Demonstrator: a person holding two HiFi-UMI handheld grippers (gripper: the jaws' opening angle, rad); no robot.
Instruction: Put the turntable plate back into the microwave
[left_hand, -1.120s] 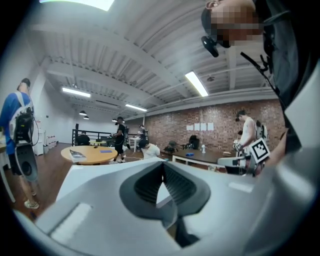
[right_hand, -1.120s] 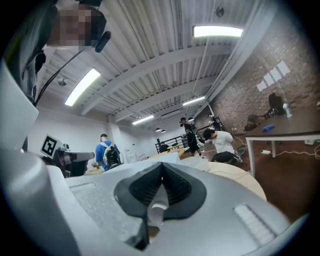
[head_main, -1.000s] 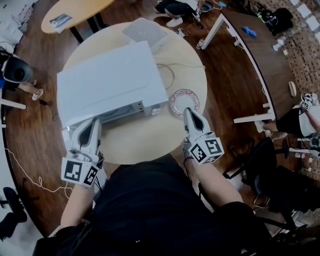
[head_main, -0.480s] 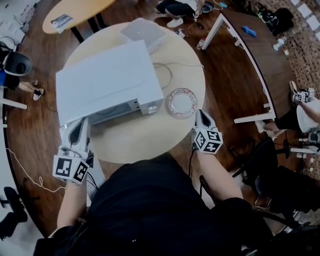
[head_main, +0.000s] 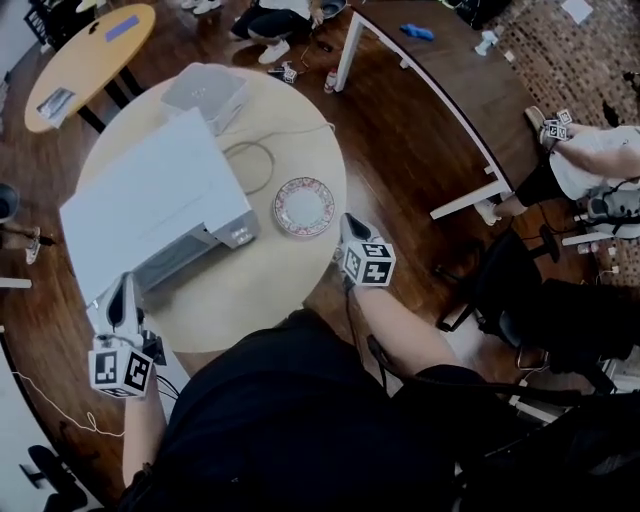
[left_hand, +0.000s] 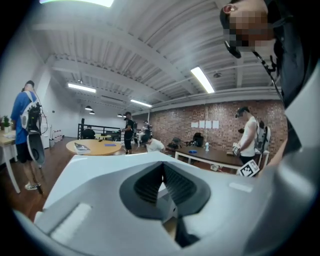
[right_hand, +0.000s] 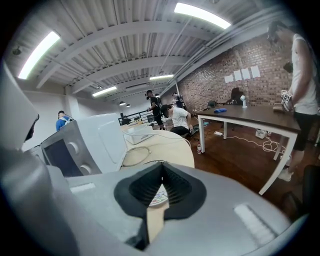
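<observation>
— Plate (head_main: 304, 206)? Head view first.
— On the table (head_main: 250, 290), at the microwave's (head_main: 150, 205) three o'clock, untouched.
— Right gripper (head_main: 349, 228)?
— Drawn back to the plate's four o'clock. Its own view shows the jaws together and empty.
— Left gripper (head_main: 122, 288)?
— Closed too, at the microwave's seven o'clock. I'd say pickup hasn't begun.

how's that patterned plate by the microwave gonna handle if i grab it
The plate looks rigid, probably ceramic or glass, so likely fragile if dropped. It lies flat on the round table, so its low rim may be hard to get under. Pushed, it should slide, not roll.
</observation>
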